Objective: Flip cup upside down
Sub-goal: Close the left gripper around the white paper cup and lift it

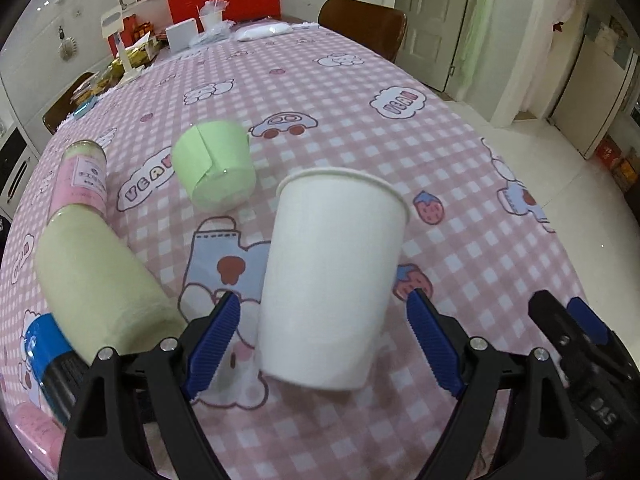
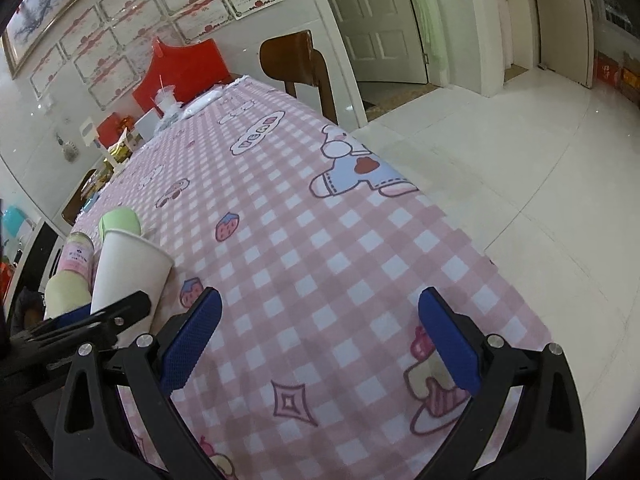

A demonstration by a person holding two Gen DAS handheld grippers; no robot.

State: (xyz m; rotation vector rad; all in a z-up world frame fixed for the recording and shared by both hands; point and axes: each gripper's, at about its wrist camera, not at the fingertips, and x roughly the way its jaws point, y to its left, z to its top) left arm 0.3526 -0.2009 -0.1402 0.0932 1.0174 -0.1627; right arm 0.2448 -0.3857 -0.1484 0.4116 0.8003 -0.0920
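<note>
Left gripper point(image 1: 324, 340) spread wide, white cup point(image 1: 332, 276) upright between its fingers

Pink jar's point(image 1: 85, 174) label is way too blurry to read, and the blue-capped bottle point(image 1: 100, 280) gets cut off bottom-left behind the left claw point(image 1: 324, 344).

Matt white paper cup point(image 1: 332, 280)

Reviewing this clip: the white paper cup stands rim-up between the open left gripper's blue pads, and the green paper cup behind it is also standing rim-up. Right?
Not quite. The left wrist view shows the green paper cup upside down, base up. The white paper cup is rim-up between the open left gripper pads.
</note>
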